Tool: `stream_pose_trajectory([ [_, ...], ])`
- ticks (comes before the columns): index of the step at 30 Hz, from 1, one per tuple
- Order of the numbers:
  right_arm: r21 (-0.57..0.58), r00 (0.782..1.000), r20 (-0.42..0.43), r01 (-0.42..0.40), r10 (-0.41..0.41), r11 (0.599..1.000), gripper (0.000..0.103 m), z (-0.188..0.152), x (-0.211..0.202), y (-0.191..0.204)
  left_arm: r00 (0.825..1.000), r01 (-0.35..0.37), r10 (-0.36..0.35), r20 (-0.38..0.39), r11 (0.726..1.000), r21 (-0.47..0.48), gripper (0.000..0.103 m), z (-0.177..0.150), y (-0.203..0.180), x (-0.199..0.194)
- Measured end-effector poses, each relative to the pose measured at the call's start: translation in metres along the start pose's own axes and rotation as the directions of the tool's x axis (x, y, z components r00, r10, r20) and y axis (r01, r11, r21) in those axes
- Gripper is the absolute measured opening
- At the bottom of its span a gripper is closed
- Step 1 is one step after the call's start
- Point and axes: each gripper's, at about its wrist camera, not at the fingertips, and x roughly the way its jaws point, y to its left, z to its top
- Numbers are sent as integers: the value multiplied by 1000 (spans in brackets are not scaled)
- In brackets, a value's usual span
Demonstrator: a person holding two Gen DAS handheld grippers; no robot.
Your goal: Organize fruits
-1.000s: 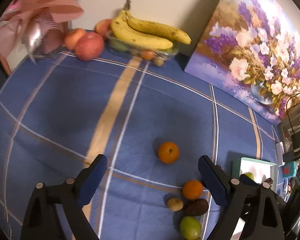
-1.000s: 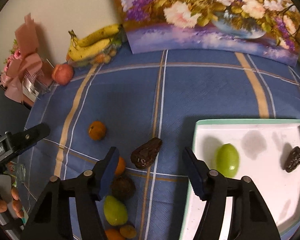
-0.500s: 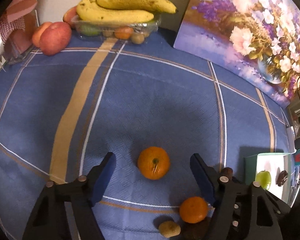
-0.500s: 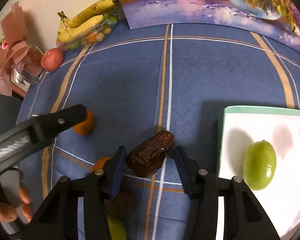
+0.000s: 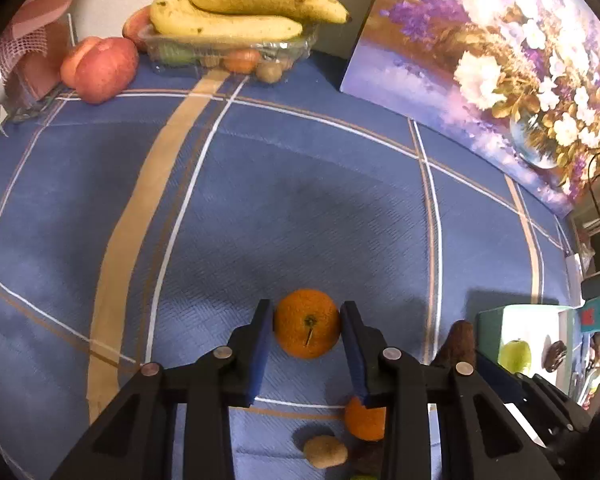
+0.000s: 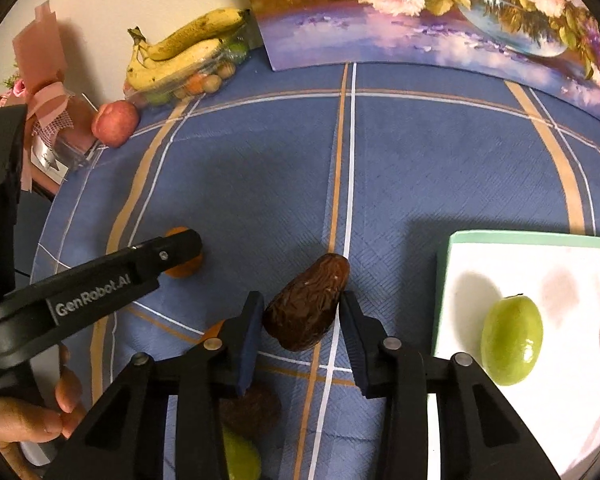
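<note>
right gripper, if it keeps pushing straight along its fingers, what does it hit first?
The right gripper already has the brown date between its pads, jaws just closing on it. Straight on, it likely presses the date into the blue tablecloth; depth is uncertain.

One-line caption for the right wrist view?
Right gripper closing on a brown date beside the white tray holding a green fruit.

A home, by the look of it: a table under a blue checked tablecloth [image 5: 260, 200], a flower painting [image 5: 500, 60] leaning on the wall, bananas [image 5: 240, 12] and an apple [image 5: 104, 64], a ribboned pink gift [image 6: 48, 92].
</note>
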Motion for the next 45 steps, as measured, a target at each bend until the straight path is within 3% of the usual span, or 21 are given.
stream_pose_trajectory([
  [13, 39, 996, 82, 21, -24, 999, 40, -19, -68, -17, 999, 23, -24, 48, 999, 31, 36, -23, -36, -53],
  [26, 73, 992, 121, 18, -27, 997, 40, -47, -117, -43, 997, 1, -6, 75, 998, 61, 36, -58, -57, -88],
  [30, 84, 992, 127, 11, -22, 996, 40, -55, -125, -52, 994, -41, 32, 100, 995, 88, 36, -63, -69, -97],
  [41, 130, 989, 144, -2, -17, 992, 40, -62, -142, -87, 992, -80, 65, 110, 988, 136, 36, -73, -95, -97],
  [45, 167, 988, 140, 35, -58, 985, 40, -62, -147, -110, 992, -90, 74, 98, 981, 172, 36, -76, -109, -92],
])
